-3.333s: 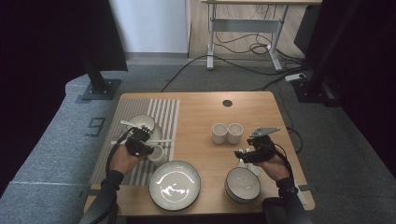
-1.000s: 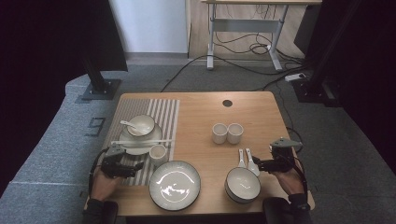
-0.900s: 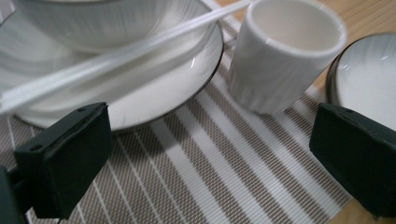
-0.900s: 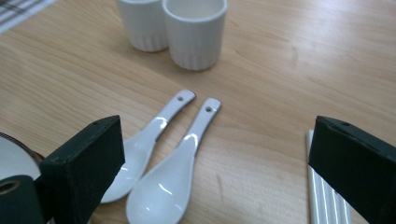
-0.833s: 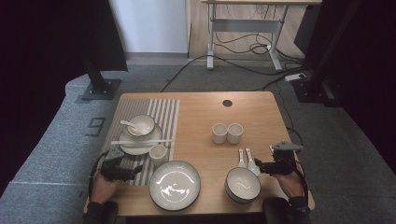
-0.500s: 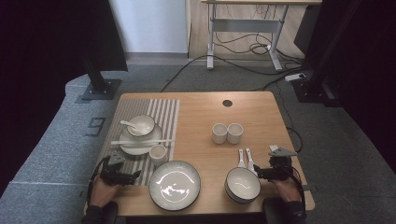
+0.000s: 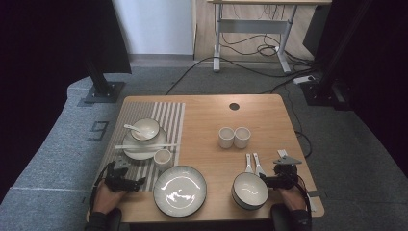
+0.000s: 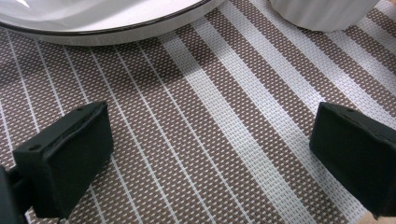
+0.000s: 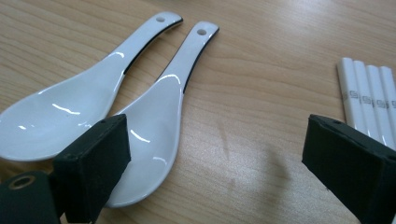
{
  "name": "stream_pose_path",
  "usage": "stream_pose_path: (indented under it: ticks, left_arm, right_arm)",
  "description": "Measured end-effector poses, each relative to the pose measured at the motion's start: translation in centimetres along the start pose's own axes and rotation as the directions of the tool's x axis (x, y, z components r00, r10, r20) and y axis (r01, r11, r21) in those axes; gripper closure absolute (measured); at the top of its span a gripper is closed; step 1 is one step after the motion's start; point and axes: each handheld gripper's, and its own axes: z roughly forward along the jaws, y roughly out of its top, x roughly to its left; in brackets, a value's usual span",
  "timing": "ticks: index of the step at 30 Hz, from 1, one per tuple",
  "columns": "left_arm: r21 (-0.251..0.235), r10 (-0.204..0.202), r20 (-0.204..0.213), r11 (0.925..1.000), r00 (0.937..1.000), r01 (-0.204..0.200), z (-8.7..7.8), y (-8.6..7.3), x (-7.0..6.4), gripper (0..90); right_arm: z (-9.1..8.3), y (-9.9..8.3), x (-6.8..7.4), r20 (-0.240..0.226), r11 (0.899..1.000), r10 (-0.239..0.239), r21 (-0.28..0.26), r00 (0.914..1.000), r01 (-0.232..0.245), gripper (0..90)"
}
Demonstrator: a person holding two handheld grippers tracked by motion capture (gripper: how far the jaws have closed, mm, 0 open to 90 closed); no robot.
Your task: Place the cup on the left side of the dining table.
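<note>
The right hand-held gripper (image 9: 215,163), jaws wide and empty, faced two spoons (image 9: 154,116) lying lengthwise just ahead, left of centre.

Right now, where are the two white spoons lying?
In the high view the two white spoons lie side by side on the table's right half, just behind the bowl and beside the open right gripper.
</note>
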Motion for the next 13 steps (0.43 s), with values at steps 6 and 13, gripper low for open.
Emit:
stream_pose_path:
  ticks: [6,13]
  left_arm:
    - [0.000,0.000,0.001,1.0000,1.0000,0.000,0.00,0.00,0.01,0.0]
    - [0.001,-0.001,0.001,1.0000,1.0000,0.001,0.00,0.00,0.00,0.0]
  right_arm:
    - [0.29,0.07,0.12,0.006,1.000,-0.010,0.028,0.9999,0.010,8.2]
    - [0.31,0.03,0.05,0.006,1.000,-0.004,0.028,1.0000,0.003,8.1]
